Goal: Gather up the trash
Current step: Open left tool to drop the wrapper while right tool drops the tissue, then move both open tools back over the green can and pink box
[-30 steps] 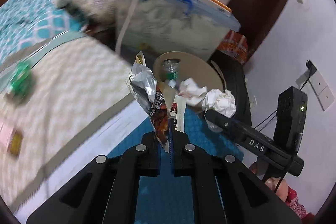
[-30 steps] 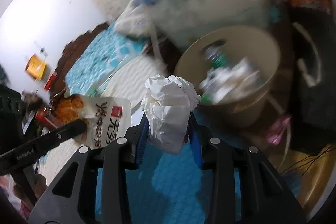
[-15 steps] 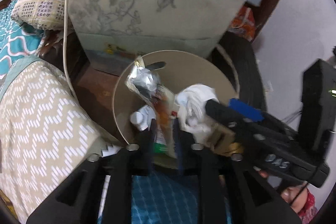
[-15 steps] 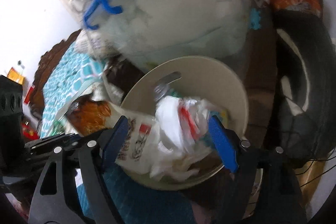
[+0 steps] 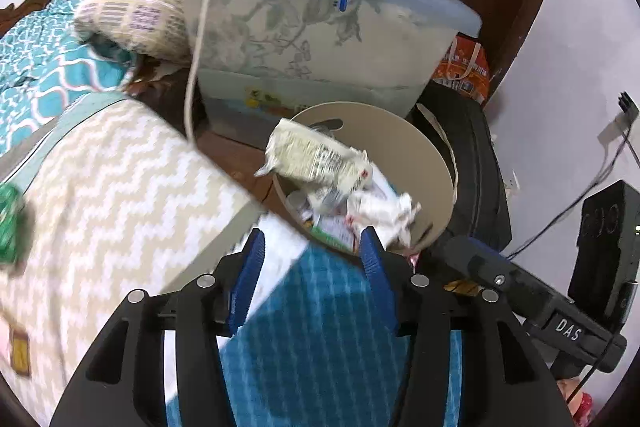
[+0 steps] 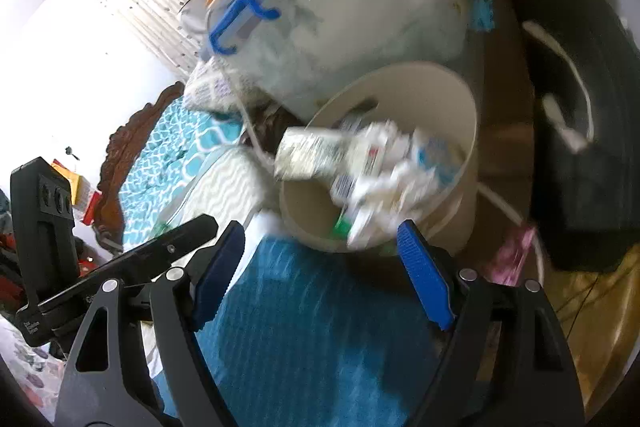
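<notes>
1. Lying across the bin point(image 5: 436, 163) rim: a light, crinkly wrapper point(image 5: 316, 159); pinch a loose edge.
2. Left tongs point(image 5: 312, 275): opening, empty.
3. Right tongs point(image 6: 320, 271): spread, empty.

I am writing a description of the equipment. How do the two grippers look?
Both the left gripper and the right gripper have black, angular plastic frames with silver screws and ridged blue pads on the fingers. The right gripper's body carries white letters "DAS" and a black cable.
</notes>
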{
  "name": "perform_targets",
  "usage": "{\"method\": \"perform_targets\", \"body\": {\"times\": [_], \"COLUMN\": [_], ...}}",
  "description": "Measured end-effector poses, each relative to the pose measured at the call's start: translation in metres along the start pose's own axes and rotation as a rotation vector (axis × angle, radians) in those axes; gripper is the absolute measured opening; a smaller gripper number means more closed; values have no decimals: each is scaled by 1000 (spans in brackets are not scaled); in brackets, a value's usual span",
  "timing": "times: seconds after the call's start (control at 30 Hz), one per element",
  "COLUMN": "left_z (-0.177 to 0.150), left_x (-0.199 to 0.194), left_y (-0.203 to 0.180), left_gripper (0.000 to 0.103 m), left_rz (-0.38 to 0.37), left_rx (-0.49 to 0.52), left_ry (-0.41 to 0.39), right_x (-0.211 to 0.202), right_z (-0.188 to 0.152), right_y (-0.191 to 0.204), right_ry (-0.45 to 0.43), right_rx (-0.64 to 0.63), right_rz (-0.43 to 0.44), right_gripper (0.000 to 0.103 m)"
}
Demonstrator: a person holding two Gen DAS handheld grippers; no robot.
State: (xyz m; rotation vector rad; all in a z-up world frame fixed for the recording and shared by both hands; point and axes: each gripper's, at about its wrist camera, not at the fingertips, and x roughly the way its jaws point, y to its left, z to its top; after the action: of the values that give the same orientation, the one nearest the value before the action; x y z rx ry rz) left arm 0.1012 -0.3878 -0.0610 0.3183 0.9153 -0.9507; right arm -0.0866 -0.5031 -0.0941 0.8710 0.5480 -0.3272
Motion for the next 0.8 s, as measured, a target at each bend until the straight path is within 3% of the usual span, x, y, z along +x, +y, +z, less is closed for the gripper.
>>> {"method": "perform_targets", "body": {"times": [0.37, 0.8], "left_z": [-77, -122], "left_x": [-83, -145], "left_y": [28, 53], "left_gripper": [57, 59], "left_rz": [119, 265], "left_rx": [-78, -106], "left_ry": [-84, -171], "right_x": [-39, -60], "right_z": [-69, -99], "right_y": [36, 90], "right_ry": [19, 25], "right_rx": [-1, -75], "right_rz": [13, 54], "right_gripper": [79, 79]}}
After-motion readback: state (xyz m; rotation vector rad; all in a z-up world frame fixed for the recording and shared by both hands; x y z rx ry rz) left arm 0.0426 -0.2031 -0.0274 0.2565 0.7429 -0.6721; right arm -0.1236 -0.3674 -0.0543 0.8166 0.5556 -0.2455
